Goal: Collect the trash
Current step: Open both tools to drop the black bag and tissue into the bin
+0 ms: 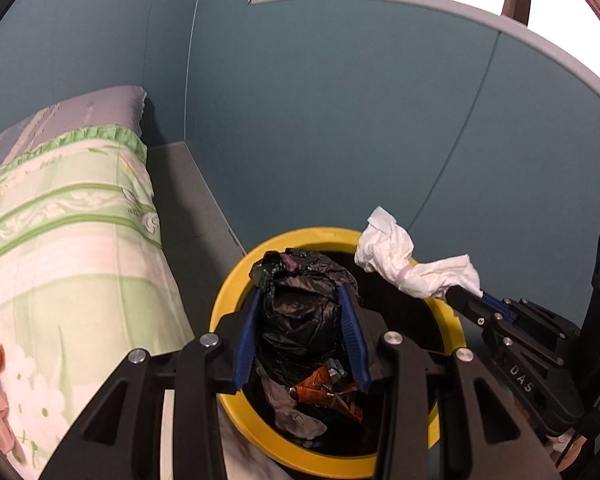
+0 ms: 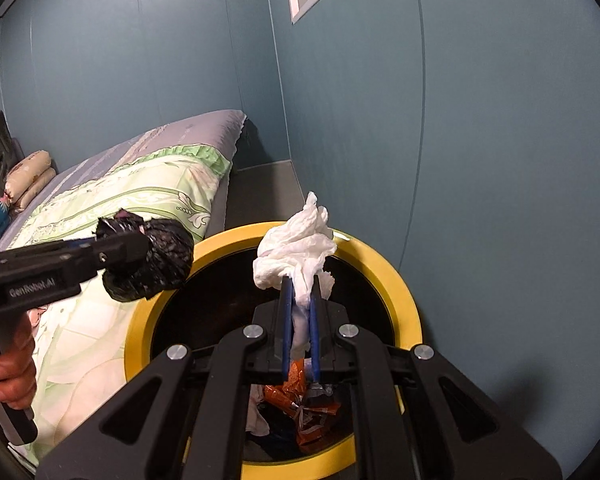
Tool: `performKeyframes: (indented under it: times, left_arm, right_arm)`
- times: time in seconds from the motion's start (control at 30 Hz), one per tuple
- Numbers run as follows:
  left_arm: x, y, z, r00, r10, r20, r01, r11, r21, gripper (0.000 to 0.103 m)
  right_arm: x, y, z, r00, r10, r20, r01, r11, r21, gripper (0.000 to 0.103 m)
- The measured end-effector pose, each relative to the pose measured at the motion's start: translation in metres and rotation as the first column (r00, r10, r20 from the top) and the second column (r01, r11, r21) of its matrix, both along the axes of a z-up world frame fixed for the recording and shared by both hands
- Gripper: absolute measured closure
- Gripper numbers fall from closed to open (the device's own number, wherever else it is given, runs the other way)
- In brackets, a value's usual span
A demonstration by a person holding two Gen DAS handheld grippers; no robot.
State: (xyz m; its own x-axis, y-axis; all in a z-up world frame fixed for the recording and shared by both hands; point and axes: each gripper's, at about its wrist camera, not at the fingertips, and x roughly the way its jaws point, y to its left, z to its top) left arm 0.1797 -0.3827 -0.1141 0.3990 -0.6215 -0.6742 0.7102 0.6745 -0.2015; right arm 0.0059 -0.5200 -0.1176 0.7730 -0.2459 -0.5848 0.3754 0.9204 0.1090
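The left tool [image 1: 304, 296] clamps a crinkled, glossy black plastic bag [image 1: 300, 308] above the round yellow-rimmed bin [image 1: 228, 292]. The right tool [image 2: 300, 284], angled downward, pinches a crumpled white tissue [image 2: 296, 248] over the same bin, where orange wrappers [image 2: 296, 396] lie. A green floral bedspread [image 1: 68, 240] lies beside it.

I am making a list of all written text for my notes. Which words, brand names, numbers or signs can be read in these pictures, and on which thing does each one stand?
"DAS" - on the black body of the right gripper, seen in the left wrist view.
"GenRobot.AI" - on the side of the left gripper, seen in the right wrist view.
The orange wrapper in the yellow-rimmed trash bin has print, but it is too crumpled to read.
Nothing else is readable.
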Motion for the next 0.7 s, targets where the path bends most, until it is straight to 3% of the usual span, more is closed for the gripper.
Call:
performKeyframes:
  times: [0.17, 0.33, 0.47, 0.7]
  left_arm:
    - [0.004, -0.006, -0.012, 1.0, -0.007, -0.019, 0.007, 1.0, 0.015, 0.064]
    - [0.008, -0.002, -0.015, 0.999, 0.02, -0.025, -0.02, 1.0, 0.009, 0.037]
    - [0.014, 0.005, -0.013, 0.999, 0.038, -0.035, -0.038, 0.999, -0.013, 0.029]
    - [0.021, 0.028, 0.001, 0.997, 0.079, -0.02, -0.08, 0.996, -0.036, 0.024]
  right_arm:
    - [0.013, -0.008, 0.0, 1.0, -0.002, -0.015, 0.002, 1.0, 0.009, 0.096]
    - [0.023, -0.011, -0.002, 0.999, -0.021, -0.029, 0.022, 1.0, 0.015, 0.094]
    - [0.023, -0.012, -0.003, 0.999, -0.037, -0.016, 0.037, 0.999, 0.03, 0.069]
    - [0.03, -0.011, -0.003, 0.999, -0.05, -0.012, 0.051, 0.998, 0.032, 0.068]
